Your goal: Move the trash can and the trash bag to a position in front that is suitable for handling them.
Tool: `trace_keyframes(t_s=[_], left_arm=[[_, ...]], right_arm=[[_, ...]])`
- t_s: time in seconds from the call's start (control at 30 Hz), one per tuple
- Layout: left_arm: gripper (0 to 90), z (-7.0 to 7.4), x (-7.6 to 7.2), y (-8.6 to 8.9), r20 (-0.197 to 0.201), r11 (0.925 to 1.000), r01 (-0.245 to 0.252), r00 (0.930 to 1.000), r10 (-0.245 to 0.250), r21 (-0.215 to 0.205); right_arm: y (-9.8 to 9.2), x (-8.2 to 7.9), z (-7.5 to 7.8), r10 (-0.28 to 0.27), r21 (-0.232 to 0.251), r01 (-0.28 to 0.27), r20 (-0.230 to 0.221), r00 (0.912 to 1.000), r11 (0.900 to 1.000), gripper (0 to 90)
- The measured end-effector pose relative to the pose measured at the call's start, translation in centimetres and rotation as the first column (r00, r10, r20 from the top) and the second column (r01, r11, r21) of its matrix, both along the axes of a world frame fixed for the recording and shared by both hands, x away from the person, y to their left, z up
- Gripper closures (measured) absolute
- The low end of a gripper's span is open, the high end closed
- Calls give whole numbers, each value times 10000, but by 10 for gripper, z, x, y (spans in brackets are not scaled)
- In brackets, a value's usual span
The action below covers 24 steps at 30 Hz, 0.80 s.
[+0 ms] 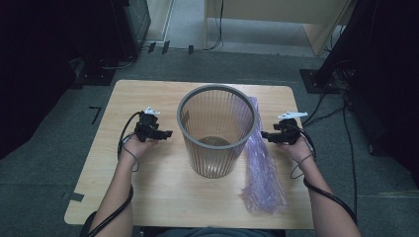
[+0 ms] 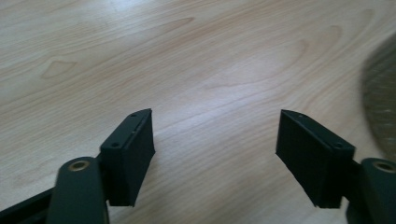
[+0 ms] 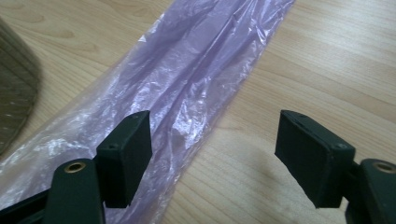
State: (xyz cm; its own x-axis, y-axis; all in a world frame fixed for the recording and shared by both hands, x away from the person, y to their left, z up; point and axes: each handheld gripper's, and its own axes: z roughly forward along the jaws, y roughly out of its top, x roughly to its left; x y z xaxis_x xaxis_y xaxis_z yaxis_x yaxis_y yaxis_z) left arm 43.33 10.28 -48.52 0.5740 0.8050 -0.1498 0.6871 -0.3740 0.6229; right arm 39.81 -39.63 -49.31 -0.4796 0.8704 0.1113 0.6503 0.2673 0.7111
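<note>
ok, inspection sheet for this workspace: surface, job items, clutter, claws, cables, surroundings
Surface: light wooden table, rounded corners, sound.
Job's things: ribbed see-through bin upright at centre; folded purple plastic bag flat on the table to its right.
Clutter: nothing seen.
Claws: left claw open over bare wood; right claw open above the bag's edge, nothing gripped.
Cables: one black cable trails from each claw along the forearm.
Surroundings: grey carpet, dark equipment stands, floor cables behind.

No readable text, labels or signs
</note>
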Motion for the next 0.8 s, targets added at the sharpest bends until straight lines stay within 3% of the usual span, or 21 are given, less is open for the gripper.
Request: trace_keyframes(t_s=[0.03,0.1,0.17,0.4,0.5,0.73,0.8], left_arm=[[346,1,0,0,-134,10000,-29,9999,29,8],[384,2,1,-1,-739,9996,-204,9970,218,203],[396,3,0,-2,-1019,9998,-192,9946,198,68],[353,14,-7,-6,-397,9988,257,9988,-274,-412],[378,19,-9,-7,-569,9976,253,9980,-289,-639],[403,26,-20,-14,-356,9919,592,9973,-635,-1124],[412,28,-21,-16,-617,9905,522,9963,-604,-1275]], right_arm=[[0,-1,1,88,14,-88,-36,10000,10000,287],[1,-2,2,174,20,-174,-67,9998,9998,301],[2,-3,3,335,-135,-334,55,9994,9994,307],[8,-9,11,724,-91,-722,216,9971,9973,313],[10,-13,14,711,18,-712,188,9973,9975,318],[17,-25,23,804,212,-808,171,9966,9965,333],[19,-25,25,847,350,-850,93,9964,9958,332]])
